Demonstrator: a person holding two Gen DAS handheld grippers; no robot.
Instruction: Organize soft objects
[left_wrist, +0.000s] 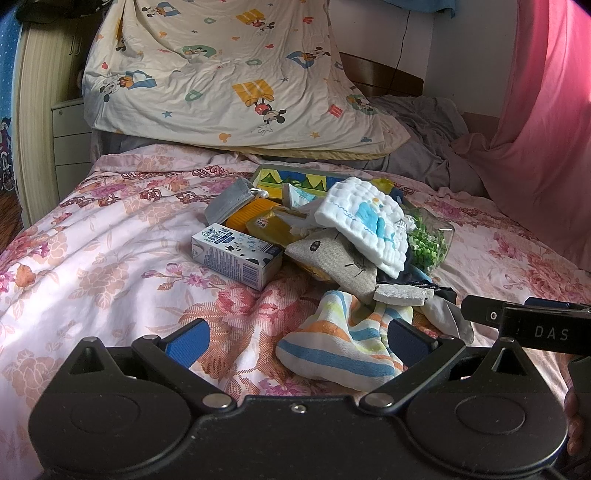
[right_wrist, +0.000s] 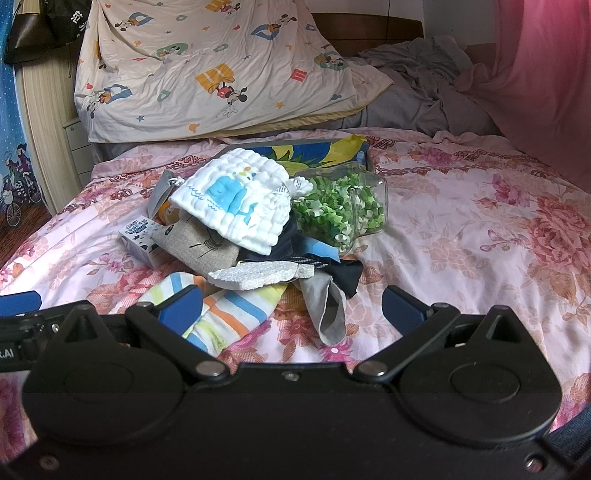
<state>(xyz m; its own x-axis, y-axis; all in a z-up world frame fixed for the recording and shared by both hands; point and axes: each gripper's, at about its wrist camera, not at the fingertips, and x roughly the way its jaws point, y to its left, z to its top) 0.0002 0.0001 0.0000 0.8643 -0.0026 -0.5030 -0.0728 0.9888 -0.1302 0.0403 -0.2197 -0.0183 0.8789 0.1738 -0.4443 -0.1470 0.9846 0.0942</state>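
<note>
A heap of soft things lay on the floral bedsheet (left_wrist: 110, 258): a white quilted cloth (right_wrist: 232, 201) with a blue whale on top, a striped cloth (left_wrist: 343, 343) at the near edge, and a grey linen pouch (left_wrist: 332, 254) between them. Beside these sat a milk carton (left_wrist: 236, 256) and what seemed a clear jar (right_wrist: 343, 206) of green bits. The left gripper (left_wrist: 297, 341) and right gripper (right_wrist: 291, 306) hovered before the heap, fingers spread wide, holding nothing.

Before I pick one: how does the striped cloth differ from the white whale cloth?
The striped cloth lies low on the bedsheet at the pile's near edge; the white whale cloth sits on top of the pile. The striped cloth has orange, blue and yellow-green bands; the whale cloth is white and quilted with a blue whale print. Both are soft, crumpled and ungripped.
</note>
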